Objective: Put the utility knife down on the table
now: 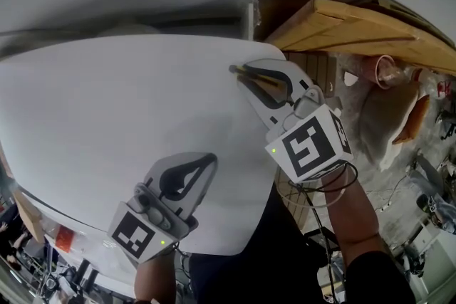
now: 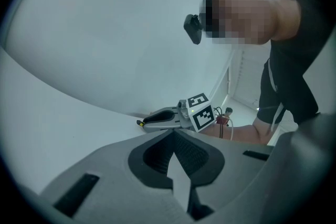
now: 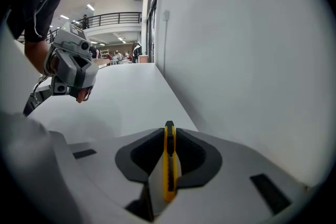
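The right tool (image 1: 240, 70), upper right of the head view, grips a yellow utility knife (image 3: 169, 165) over the white bench (image 1: 107, 103); the left tool (image 1: 211, 159), lower centre, is clenched empty

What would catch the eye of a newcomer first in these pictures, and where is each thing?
The yellow and black utility knife stands out first, clamped between the jaws of the right gripper over the far right part of the white table. Next comes the left gripper, shut on nothing, over the near part of the table. Beyond the table's right side lie pale wooden boards.
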Tool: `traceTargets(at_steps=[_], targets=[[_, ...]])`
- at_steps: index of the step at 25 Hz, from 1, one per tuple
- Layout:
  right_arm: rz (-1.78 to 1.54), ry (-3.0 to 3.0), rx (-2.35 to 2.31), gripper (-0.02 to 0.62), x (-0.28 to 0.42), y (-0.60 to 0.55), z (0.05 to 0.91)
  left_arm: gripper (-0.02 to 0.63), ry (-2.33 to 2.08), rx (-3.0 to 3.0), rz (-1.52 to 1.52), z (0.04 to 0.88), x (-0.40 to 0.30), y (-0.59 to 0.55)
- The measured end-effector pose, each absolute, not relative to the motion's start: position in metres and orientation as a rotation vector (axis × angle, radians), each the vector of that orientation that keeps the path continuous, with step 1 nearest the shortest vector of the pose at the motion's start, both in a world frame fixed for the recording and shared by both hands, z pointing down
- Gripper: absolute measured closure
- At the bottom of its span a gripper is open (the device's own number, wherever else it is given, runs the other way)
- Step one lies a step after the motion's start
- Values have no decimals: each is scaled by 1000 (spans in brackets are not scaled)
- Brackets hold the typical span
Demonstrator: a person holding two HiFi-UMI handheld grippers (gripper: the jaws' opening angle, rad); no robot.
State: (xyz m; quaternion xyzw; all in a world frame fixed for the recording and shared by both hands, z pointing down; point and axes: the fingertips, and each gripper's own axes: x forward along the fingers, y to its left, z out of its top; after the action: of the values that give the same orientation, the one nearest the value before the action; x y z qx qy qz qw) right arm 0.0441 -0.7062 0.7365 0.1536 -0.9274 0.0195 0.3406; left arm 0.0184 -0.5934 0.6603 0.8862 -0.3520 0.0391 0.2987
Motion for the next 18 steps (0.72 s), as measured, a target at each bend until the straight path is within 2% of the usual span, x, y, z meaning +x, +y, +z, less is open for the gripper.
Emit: traceTargets(at_steps=[15,18], targets=[[74,-2398,371,534,44,-704,745,600,-948,2335,89,669,20,-589],[99,-2411,372,507,44,-703,747,600,-948,2332,99,675,19,-586]])
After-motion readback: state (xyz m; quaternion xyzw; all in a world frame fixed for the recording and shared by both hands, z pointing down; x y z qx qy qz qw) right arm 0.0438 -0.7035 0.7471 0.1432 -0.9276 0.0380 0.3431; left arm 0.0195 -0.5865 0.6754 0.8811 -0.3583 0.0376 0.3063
